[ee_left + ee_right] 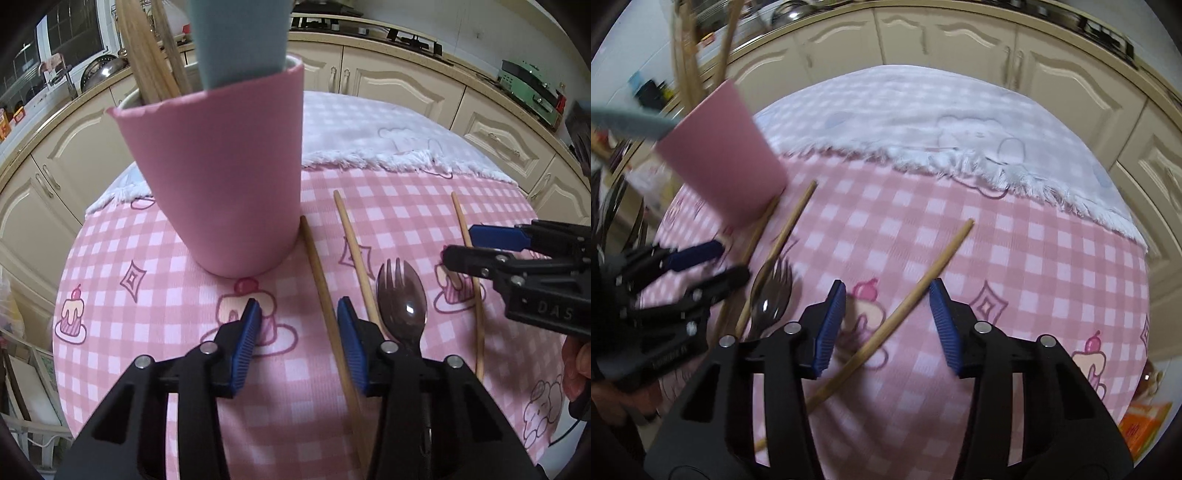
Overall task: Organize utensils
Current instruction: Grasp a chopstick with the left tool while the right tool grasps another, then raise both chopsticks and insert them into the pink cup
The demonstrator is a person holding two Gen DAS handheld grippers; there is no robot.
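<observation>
A pink cup (221,166) stands on the pink checked tablecloth (147,258), holding wooden chopsticks and a blue-grey utensil (240,37). Three loose chopsticks lie to its right. My left gripper (297,314) is open, and the nearest chopstick (320,288) runs between its pads without being pressed. A second chopstick (355,254) and a metal spork (402,302) lie just right of it. My right gripper (886,299) is open over the third chopstick (904,298), which crosses between its pads. The same gripper (461,245) shows in the left wrist view.
A white fringed cloth (369,122) covers the far half of the round table. Cream kitchen cabinets (388,77) curve behind it. An orange packet (1141,424) lies beyond the table's right edge. A hand (576,369) holds the right gripper.
</observation>
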